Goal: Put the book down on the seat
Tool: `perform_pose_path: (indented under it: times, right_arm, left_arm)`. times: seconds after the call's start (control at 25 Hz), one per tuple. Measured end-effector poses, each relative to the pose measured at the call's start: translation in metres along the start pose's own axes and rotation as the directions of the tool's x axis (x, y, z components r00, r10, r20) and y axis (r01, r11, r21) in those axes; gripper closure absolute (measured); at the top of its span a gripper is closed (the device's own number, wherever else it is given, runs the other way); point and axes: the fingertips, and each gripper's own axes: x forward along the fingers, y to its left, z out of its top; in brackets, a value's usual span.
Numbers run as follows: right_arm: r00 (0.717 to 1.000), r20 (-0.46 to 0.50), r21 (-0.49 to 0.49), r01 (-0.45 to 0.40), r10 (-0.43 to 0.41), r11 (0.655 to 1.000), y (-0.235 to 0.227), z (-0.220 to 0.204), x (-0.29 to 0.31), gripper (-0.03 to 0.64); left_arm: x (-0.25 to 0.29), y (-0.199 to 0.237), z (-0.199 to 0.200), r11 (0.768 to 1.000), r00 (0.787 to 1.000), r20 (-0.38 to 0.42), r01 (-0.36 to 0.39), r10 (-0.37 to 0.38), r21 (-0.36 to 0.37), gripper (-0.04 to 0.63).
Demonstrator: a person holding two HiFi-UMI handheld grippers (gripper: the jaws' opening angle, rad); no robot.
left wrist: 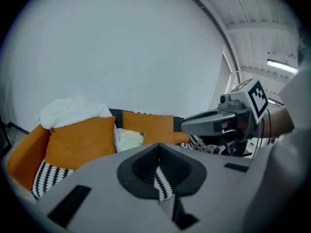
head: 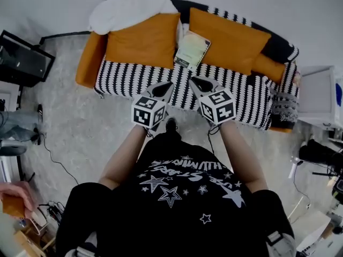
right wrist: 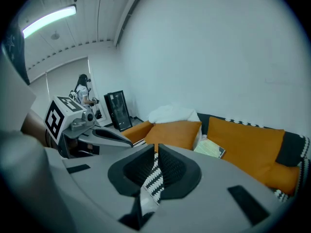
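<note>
The book (head: 192, 50) has a pale green cover and leans against the backrest between two orange cushions (head: 142, 39) on the sofa; it also shows in the left gripper view (left wrist: 130, 141) and the right gripper view (right wrist: 210, 148). The black-and-white striped seat (head: 236, 84) lies in front of it. Both grippers hover side by side over the seat's front edge, well short of the book. My left gripper (head: 165, 87) (left wrist: 158, 147) is shut and empty. The right gripper (head: 198, 82) (right wrist: 156, 147) has its jaws almost together, only a thin slit between them, and nothing in it.
A white blanket (head: 128, 9) is bunched on the sofa's left back corner. A black cabinet (head: 21, 60) stands on the floor at left and a white box (head: 319, 98) at right. Cables trail over the grey floor. Another person's hand (head: 16, 197) is at lower left.
</note>
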Motion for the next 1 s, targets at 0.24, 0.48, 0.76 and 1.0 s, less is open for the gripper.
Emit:
perform_pose_path:
  times: [0.24, 0.48, 0.76, 1.0]
  right_arm:
    - [0.999, 0.035, -0.002, -0.020, 0.020, 1.000, 0.019, -0.018, -0.033, 0.578]
    - [0.997, 0.073, 0.013, -0.025, 0.024, 1.000, 0.032, -0.032, -0.068, 0.581]
    - [0.993, 0.110, -0.004, -0.033, 0.033, 0.999, 0.067, -0.053, -0.116, 0.584]
    - [0.992, 0.118, -0.036, -0.044, 0.048, 0.998, 0.102, -0.074, -0.152, 0.586]
  left_arm:
    - [-0.005, -0.038, -0.017, 1.000, 1.000, -0.016, 0.002, -0.002, 0.020, 0.588]
    - [-0.023, -0.075, -0.029, 0.999, 1.000, -0.003, 0.007, -0.007, 0.042, 0.588]
    - [-0.057, -0.113, -0.049, 0.999, 1.000, 0.021, -0.005, 0.004, 0.054, 0.588]
    - [-0.087, -0.148, -0.065, 0.997, 0.999, 0.046, -0.008, 0.004, 0.073, 0.588]
